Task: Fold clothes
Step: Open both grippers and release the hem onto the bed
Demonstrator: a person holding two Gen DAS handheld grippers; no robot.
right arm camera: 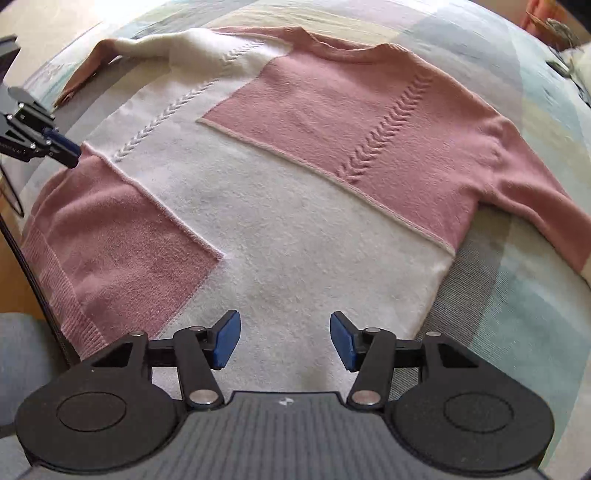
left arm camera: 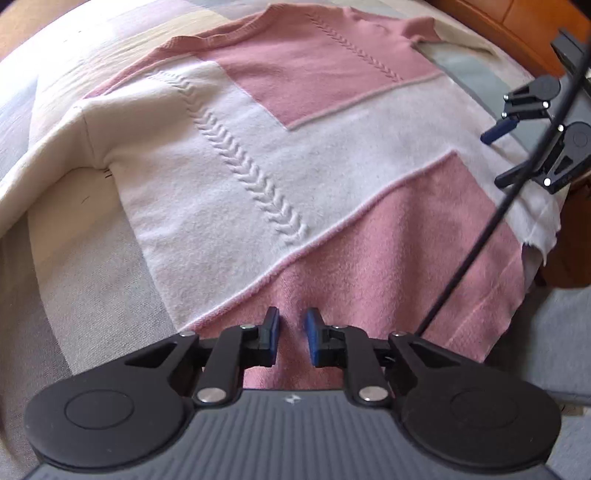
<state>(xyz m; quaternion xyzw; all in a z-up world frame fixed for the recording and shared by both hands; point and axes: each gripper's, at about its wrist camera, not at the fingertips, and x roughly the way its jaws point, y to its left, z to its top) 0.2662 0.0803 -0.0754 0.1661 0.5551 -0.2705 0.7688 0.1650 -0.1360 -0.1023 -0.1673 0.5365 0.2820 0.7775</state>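
A pink and white colour-block knit sweater (left arm camera: 295, 155) lies spread flat, front up, with its neckline at the far side and sleeves out to both sides. My left gripper (left arm camera: 291, 332) hovers over the pink hem corner. Its blue pads stand a narrow gap apart with nothing pinched between them. My right gripper (right arm camera: 285, 336) hangs over the white hem part of the sweater (right arm camera: 295, 206), jaws wide apart and empty. Each gripper shows in the other's view: the right gripper (left arm camera: 498, 157) at the sweater's right edge, the left gripper (right arm camera: 62, 149) at its left edge.
The sweater rests on a bed cover (right arm camera: 517, 295) of pastel grey, green and cream blocks. A black cable (left arm camera: 480, 236) crosses the sweater's right side. Wooden furniture (left arm camera: 517, 22) stands past the far right corner, and grey fabric (left arm camera: 561, 325) lies off the near edge.
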